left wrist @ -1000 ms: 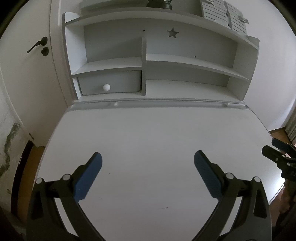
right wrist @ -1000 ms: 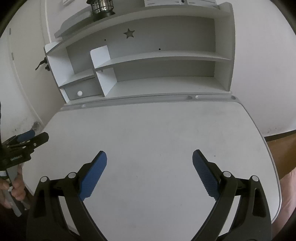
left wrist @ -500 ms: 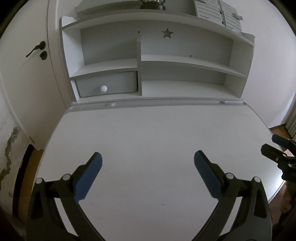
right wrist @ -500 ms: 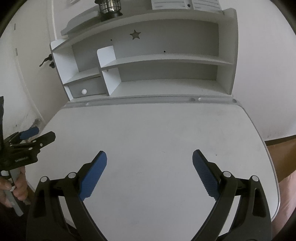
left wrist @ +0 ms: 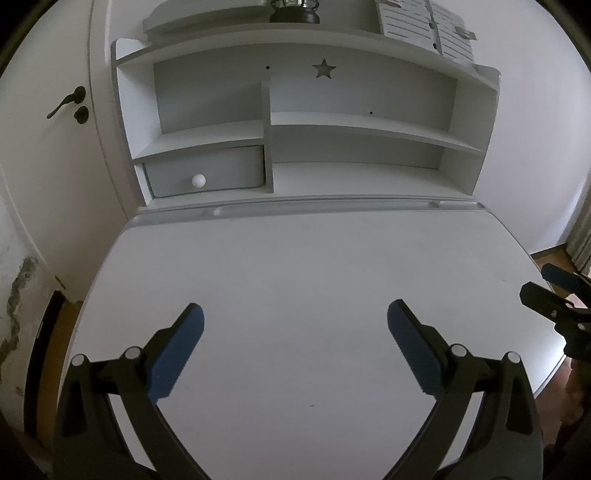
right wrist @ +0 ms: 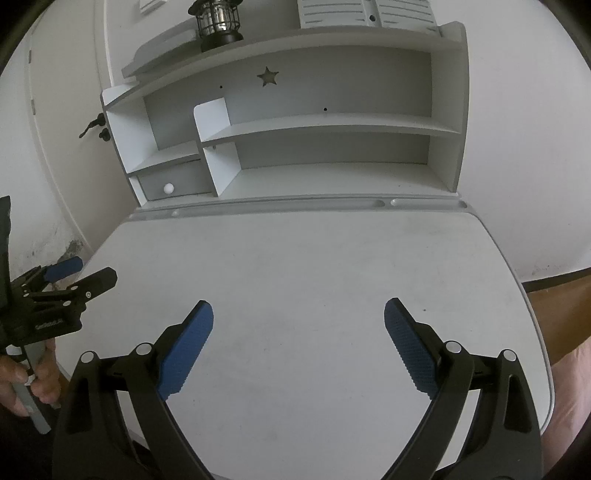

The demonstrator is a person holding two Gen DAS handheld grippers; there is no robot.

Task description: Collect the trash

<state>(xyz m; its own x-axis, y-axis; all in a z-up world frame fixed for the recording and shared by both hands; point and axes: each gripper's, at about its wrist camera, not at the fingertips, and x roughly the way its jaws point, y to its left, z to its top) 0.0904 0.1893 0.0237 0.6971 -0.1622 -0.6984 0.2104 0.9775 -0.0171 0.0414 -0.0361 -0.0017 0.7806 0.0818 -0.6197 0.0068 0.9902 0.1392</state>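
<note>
No piece of trash shows in either view. My left gripper [left wrist: 295, 314] hangs open over the near part of a white desk [left wrist: 295, 266], nothing between its blue pads. My right gripper [right wrist: 298, 310] is open too, above the same desk [right wrist: 295, 258], and holds nothing. The right gripper's tips [left wrist: 546, 291] show at the right edge of the left wrist view. In the right wrist view the left gripper [right wrist: 79, 273] appears at the far left, held by a hand [right wrist: 22, 380].
A white shelf unit [left wrist: 303, 122] stands at the back of the desk, with a small drawer [left wrist: 205, 177] at its lower left. A lantern [right wrist: 218, 22] and binders [right wrist: 365, 13] sit on top. A door with a dark handle [left wrist: 66, 103] is left of it.
Both views have tilted and shifted slightly, so the shelf unit sits a little differently in frame. Both grippers stay open and empty over the desk.
</note>
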